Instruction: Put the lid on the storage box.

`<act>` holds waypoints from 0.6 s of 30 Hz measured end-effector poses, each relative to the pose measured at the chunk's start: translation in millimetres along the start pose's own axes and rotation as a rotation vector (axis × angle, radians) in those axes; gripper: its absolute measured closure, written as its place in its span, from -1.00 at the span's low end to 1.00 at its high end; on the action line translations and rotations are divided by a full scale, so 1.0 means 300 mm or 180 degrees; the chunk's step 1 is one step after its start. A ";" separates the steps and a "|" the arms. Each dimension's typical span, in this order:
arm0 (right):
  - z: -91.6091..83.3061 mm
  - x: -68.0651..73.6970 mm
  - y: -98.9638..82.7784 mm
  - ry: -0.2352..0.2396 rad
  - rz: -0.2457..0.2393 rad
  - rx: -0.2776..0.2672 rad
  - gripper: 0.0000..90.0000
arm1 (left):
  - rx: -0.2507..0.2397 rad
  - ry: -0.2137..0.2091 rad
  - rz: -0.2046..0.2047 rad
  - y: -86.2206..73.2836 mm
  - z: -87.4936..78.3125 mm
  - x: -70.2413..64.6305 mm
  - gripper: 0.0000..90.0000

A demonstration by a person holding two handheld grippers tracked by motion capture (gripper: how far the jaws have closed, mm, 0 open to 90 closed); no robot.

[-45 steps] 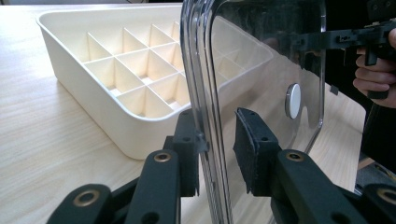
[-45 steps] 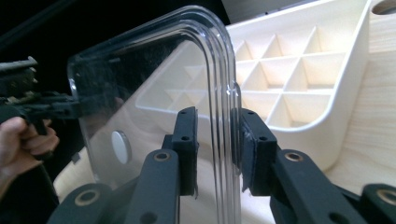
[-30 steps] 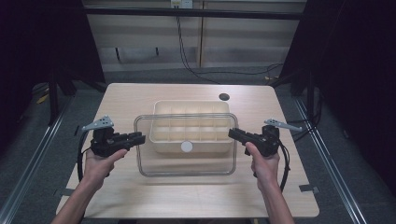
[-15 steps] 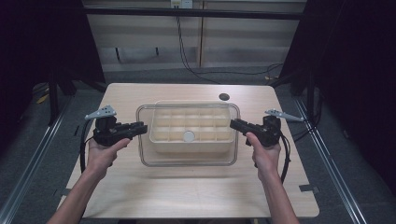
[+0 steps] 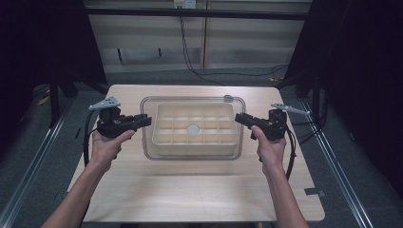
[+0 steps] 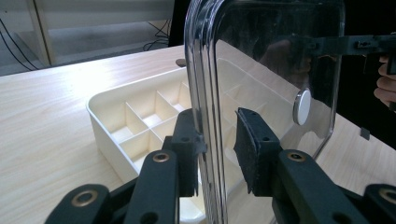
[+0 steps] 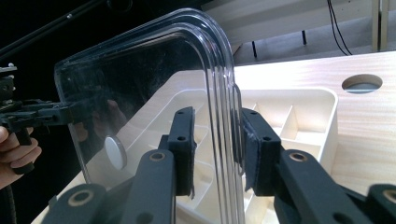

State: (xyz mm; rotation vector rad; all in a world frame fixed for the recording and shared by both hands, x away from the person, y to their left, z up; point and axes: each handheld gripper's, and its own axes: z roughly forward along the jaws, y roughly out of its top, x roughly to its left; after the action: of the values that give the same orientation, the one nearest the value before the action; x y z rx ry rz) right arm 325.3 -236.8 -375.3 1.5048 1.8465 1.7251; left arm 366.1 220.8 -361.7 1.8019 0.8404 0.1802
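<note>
- The left gripper (image 6: pixel 215 154) is rising from the bottom edge, its two black jaws standing on either side of the lid's (image 6: pixel 271 60) rim.
- The left jaw is pressing against the rim; the right pad (image 6: pixel 252 149) is sitting just beside it, and contact there is hard to tell.
- The clear lid is standing on edge, carrying a round white knob (image 6: pixel 302 107) near its middle.
- A cream tray (image 6: pixel 107 135) with compartments is lying on the wooden table (image 6: pixel 42 140) behind and under the lid.
- The other gripper (image 6: pixel 355 46) is gripping the lid's far edge, with fingers (image 6: pixel 385 86) showing at the right.
- A dark round hole (image 6: pixel 180 62) is showing in the table beyond the tray.
</note>
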 end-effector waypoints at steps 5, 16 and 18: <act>0.006 -0.005 0.029 0.0019 -0.0004 -0.0056 0.52 | -0.0029 0.0031 0.0017 0.028 0.005 0.004 0.56; 0.038 -0.022 0.080 -0.0067 -0.0007 -0.0046 0.51 | -0.0011 0.0075 -0.0048 0.050 0.054 0.046 0.54; 0.043 -0.027 0.088 -0.0087 -0.0015 -0.0052 0.51 | -0.0008 0.0083 -0.0067 0.056 0.064 0.048 0.54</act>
State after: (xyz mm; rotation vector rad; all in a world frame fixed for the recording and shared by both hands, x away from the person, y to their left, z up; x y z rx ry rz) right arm 352.0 -240.2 -361.1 1.5092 1.8168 1.7047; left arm 394.0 212.4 -358.4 1.7912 0.8769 0.1912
